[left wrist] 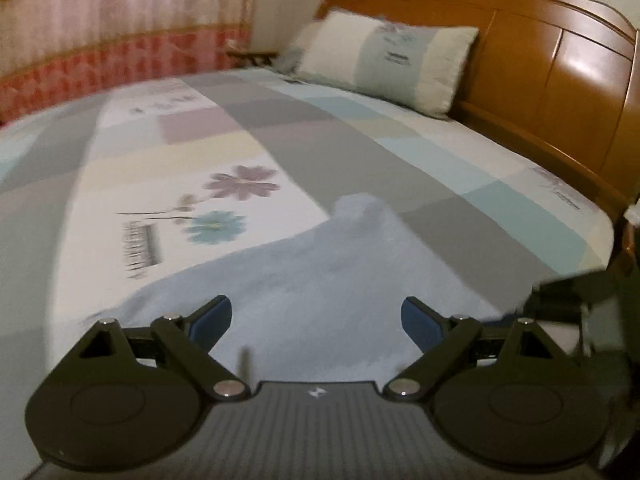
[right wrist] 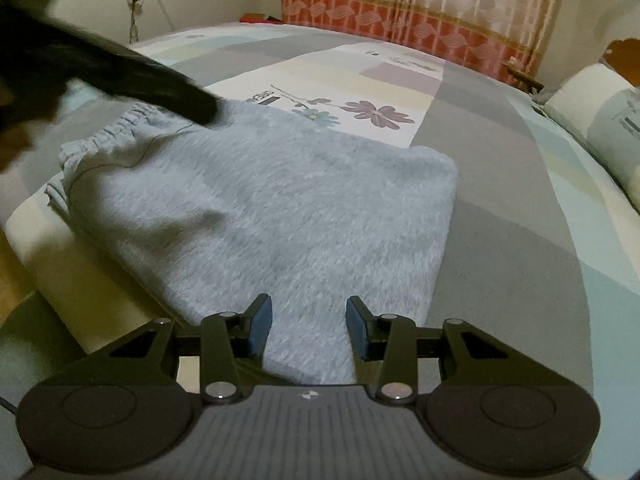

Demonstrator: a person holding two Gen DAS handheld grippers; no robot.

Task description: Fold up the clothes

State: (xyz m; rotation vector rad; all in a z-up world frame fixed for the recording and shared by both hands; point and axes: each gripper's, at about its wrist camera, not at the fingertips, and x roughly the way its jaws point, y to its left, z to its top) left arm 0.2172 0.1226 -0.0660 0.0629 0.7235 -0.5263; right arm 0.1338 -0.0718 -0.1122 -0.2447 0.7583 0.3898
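Left wrist view: the left gripper hangs over the lower middle of the frame with its jaws spread wide and nothing between them. Below and ahead of it lies the garment, a pale blue fleece piece resting on the bedspread. A pillow leans against the wooden headboard at upper right.

Right wrist view: at the left edge, the gathered elastic waistband shows the garment to be trousers or shorts. It fills the centre of the frame, lying near the bed's edge at lower left. A dark blurred shape reaches in from upper left; I cannot identify it. The right gripper sits at lower centre, jaws narrowed to about half, the near hem between them; whether the pads press the cloth I cannot tell.

Progress, as judged: the garment appears doubled into a thick, roughly square slab with one rounded folded edge at right. A further fold or final smoothing likely remains.

Condition: plush, soft, slightly rumpled at the waistband.
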